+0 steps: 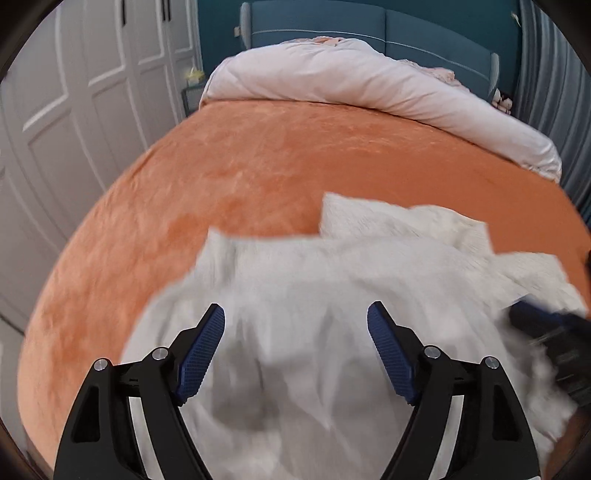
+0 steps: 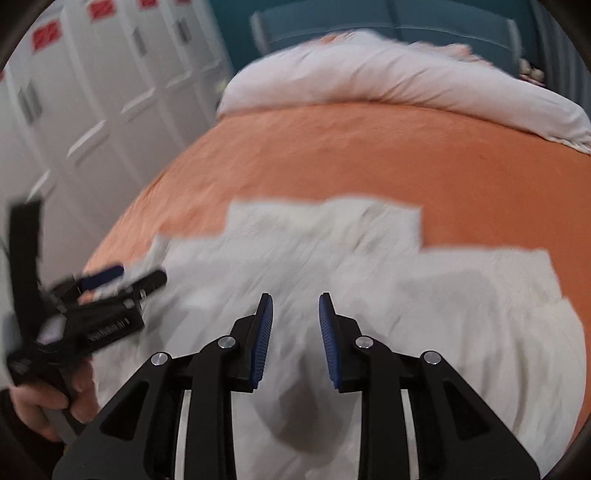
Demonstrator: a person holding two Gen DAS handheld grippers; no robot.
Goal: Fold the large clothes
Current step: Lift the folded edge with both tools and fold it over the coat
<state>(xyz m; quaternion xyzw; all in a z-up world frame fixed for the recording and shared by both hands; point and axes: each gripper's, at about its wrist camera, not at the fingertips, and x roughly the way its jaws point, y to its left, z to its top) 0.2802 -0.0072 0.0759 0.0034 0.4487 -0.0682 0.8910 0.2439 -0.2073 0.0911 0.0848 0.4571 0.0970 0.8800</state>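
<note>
A large white garment [image 1: 332, 280] lies partly folded on the orange bed cover [image 1: 240, 177], with stepped edges at its far side. My left gripper [image 1: 295, 314] is wide open above the garment's near part, holding nothing. The right gripper shows blurred at the right edge of the left wrist view [image 1: 546, 325]. In the right wrist view the garment [image 2: 406, 280] fills the lower half. My right gripper [image 2: 295, 306] hovers over it, jaws partly open and empty. The left gripper [image 2: 122, 277] shows at the left, held by a hand, over the garment's left edge.
A rolled pale pink duvet [image 1: 369, 85] lies across the head of the bed against a blue headboard [image 1: 369, 22]. White wardrobe doors [image 1: 74, 92] stand to the left of the bed. A grey curtain [image 1: 554, 85] hangs at the right.
</note>
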